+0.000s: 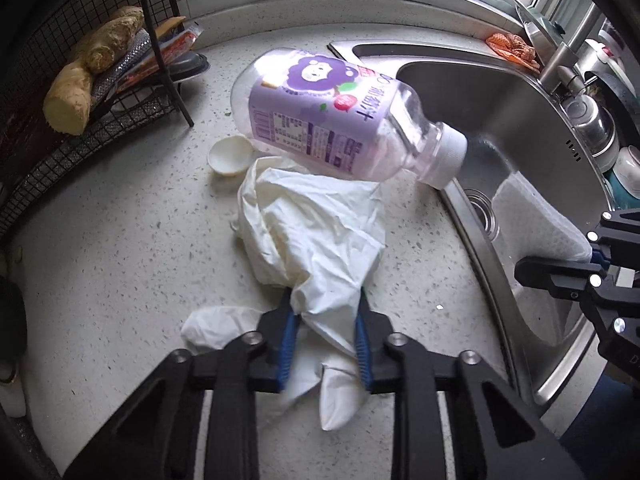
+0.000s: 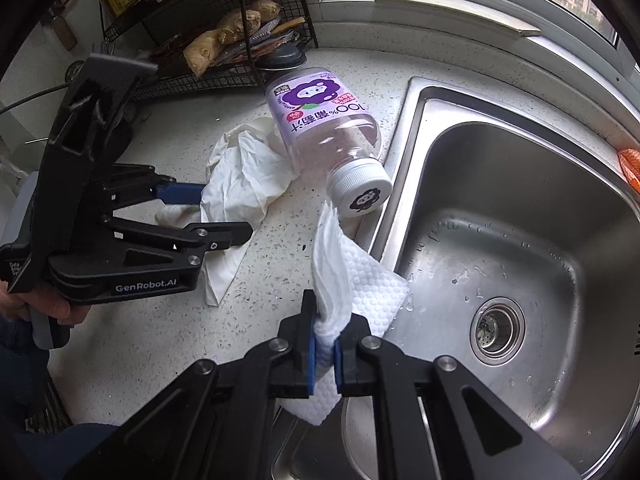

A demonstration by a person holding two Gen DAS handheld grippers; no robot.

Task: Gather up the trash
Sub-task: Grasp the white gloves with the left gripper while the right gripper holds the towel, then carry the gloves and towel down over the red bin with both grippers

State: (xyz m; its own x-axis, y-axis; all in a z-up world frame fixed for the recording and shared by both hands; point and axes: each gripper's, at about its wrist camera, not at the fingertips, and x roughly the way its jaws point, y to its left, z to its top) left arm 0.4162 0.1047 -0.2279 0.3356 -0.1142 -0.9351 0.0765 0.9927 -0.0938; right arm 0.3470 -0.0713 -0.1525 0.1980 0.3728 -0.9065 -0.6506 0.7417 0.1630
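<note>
Crumpled white glove [image 1: 316,240] is pinched by left gripper [image 1: 325,312] (bottle [image 1: 328,116] beside it); paper towel [image 2: 352,280] is clamped in right gripper [image 2: 325,332].

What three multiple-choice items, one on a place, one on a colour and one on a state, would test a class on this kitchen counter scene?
1. Where does the clear plastic bottle with the purple label lie?
A. inside the sink
B. on the speckled counter beside the steel sink
C. on the wire rack

2. What colour is the bottle's cap?
A. white
B. red
C. green

3. What does the right gripper hold?
A. nothing
B. the bottle
C. a white embossed paper towel

Answers: 1 B, its side rests on the counter by the rim; 2 A, the ridged cap is white; 3 C, the pads pinch the towel.
</note>
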